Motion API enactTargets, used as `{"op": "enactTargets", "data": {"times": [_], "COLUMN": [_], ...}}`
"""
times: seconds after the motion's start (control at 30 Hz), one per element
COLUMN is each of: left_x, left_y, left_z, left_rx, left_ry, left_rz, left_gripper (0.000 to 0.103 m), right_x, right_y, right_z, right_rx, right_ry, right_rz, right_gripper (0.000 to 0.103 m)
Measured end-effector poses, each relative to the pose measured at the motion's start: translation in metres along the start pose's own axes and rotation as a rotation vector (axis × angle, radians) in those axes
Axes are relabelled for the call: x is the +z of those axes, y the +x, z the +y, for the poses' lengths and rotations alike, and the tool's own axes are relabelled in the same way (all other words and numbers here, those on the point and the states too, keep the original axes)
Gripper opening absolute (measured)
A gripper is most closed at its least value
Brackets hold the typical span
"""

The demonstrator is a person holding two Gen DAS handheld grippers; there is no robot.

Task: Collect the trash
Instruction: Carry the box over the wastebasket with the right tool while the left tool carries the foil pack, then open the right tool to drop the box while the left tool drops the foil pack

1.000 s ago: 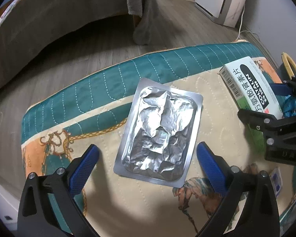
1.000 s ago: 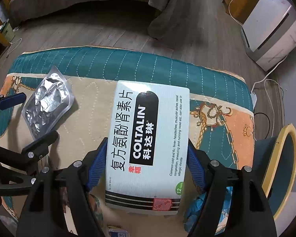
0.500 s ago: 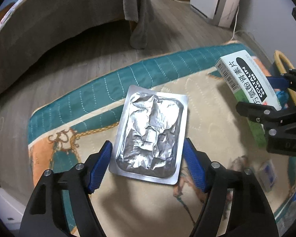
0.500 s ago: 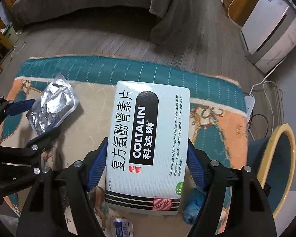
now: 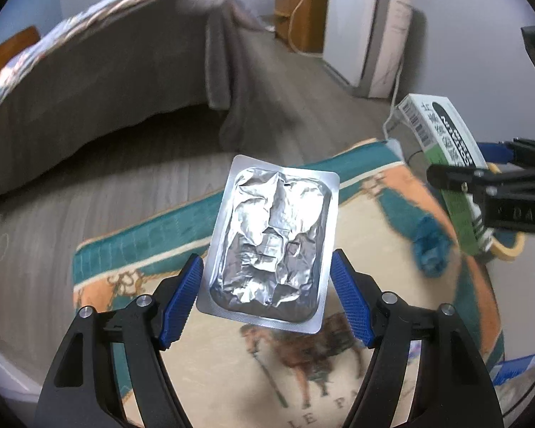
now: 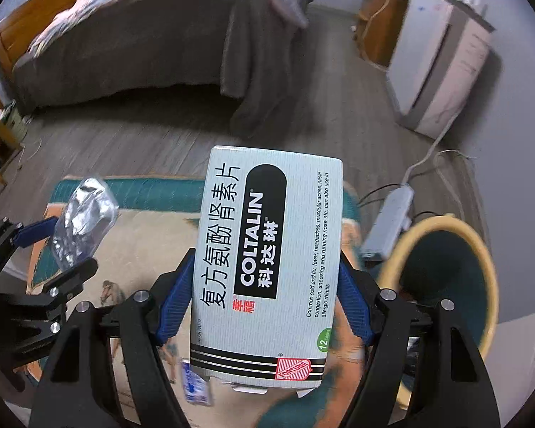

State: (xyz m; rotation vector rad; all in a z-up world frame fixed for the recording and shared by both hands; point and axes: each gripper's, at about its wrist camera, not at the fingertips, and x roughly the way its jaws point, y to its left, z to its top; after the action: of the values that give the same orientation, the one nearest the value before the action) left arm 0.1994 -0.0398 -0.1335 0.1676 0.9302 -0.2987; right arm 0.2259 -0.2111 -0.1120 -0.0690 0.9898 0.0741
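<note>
Above the rug: I hold both grippers raised over the patterned rug (image 5: 381, 221), each carrying one piece of trash.

Left gripper (image 5: 265, 294): blue fingers (image 5: 180, 303) clamped on the two long edges of the foil blister pack (image 5: 273, 246), near its lower end.

Foil blister pack: held clear of the rug, crumpled silver face toward the camera, upper end leaning toward 1 o'clock. In the right wrist view it sits at 9 o'clock (image 6: 83, 215), between the left gripper's fingers.

Right gripper (image 6: 265, 296): blue fingers (image 6: 173, 303) pressed against both long sides of the medicine box (image 6: 267, 260), roughly at its lower third.

Medicine box: white carton printed "COLTALIN", long axis running away from the camera toward 12 o'clock. In the left wrist view I see it at 3 o'clock (image 5: 442, 135), held in the black jaws there.

Bin (image 6: 481, 256): yellow-rimmed, dark inside, at 3 to 4 o'clock in the right wrist view, just beside the rug's edge and near the box.

Other items on the rug: a blue crumpled piece (image 5: 429, 246) at 3 o'clock in the left wrist view; a small blue-and-white packet (image 6: 196, 381) at 7 o'clock in the right wrist view, blurred.

Surroundings: bed with grey cover (image 6: 142, 42) at 11 o'clock; white appliance (image 6: 442, 67) at 2 o'clock; power strip (image 6: 388, 221) on the floor beside the bin.
</note>
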Motion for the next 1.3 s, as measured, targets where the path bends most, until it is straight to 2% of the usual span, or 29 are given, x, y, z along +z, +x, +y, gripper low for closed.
{"op": "enactTargets", "data": {"times": [0.3,0.47,0.77,1.03,1.3], "left_x": [0.013,0.019,0.029,0.025,0.031], "left_y": [-0.013,-0.013,-0.008,0.018,0.036], "left_z": [-0.063,-0.097,-0.158,-0.199,-0.236], "left_rx": [-0.058,-0.099,-0.173,-0.204,-0.248], "left_ry": [0.081,0.126,0.214,0.294,0.354], "left_rz": [-0.051,-0.068,-0.076,-0.024,-0.010], "left_gripper": [0.073,0.073,0.074,0.074,0.074], "right_x": [-0.019,-0.031,-0.052,-0.077,-0.084], "right_y": [-0.030,-0.030,-0.016,0.003,0.005], "right_z": [-0.081,-0.135,-0.198,-0.238,-0.248], "right_rx": [-0.084,-0.120,-0.186,-0.227,-0.257], "right_ry": [0.100,0.201,0.296,0.378,0.379], "right_rz": [-0.012,0.008,0.069,0.157,0.173], "right_gripper": [0.072,0.072,0.072,0.072,0.072]}}
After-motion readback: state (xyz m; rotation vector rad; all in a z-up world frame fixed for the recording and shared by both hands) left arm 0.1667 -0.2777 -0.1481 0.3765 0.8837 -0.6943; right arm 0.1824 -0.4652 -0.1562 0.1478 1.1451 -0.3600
